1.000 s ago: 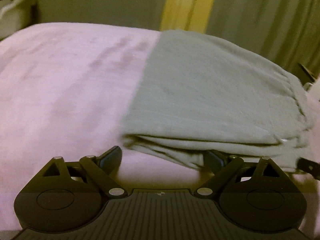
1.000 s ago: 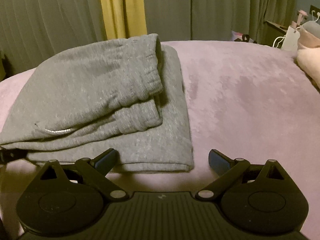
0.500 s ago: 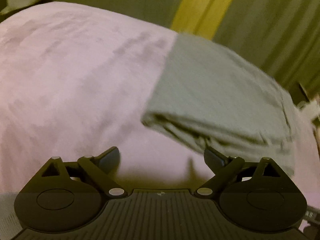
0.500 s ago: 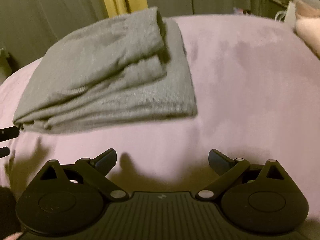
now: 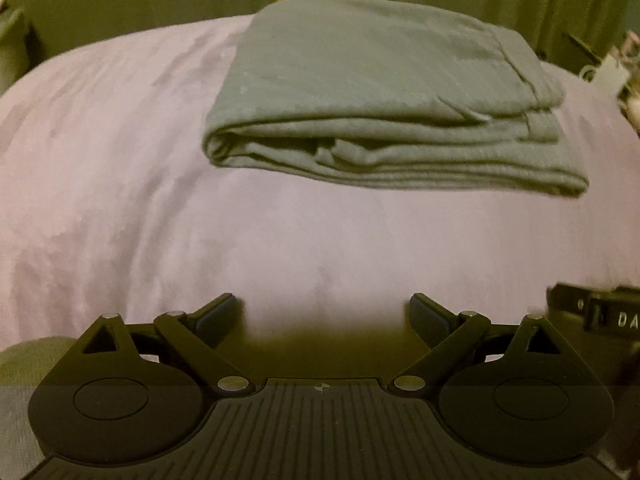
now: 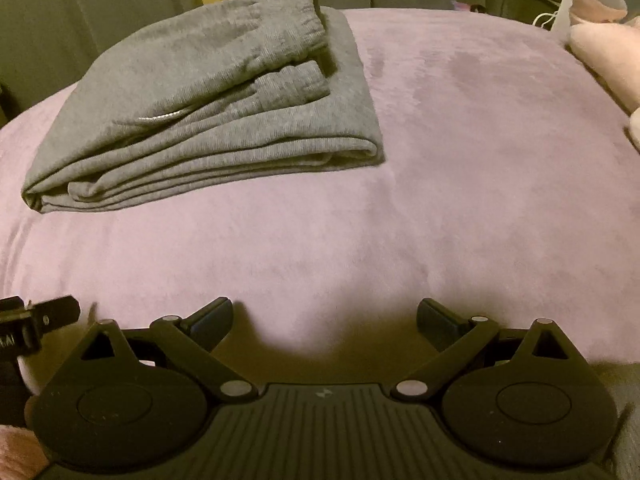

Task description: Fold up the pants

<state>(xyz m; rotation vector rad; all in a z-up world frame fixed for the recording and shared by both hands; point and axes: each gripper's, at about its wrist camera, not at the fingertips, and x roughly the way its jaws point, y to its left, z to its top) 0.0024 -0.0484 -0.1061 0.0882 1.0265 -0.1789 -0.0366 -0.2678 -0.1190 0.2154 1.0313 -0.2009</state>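
Left wrist view: your left tongs have backed away from the pants, now folded at upper centre on the bed. Right tongs too; both released, empty. Folding looks finished.

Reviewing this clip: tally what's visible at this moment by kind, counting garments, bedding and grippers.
Grey folded pants: 1
Purple blanket: 1
Pink pillow at the blanket's far right: 1
Grippers, both open and clear of the pants: 2 (left gripper, right gripper)
Total: 5
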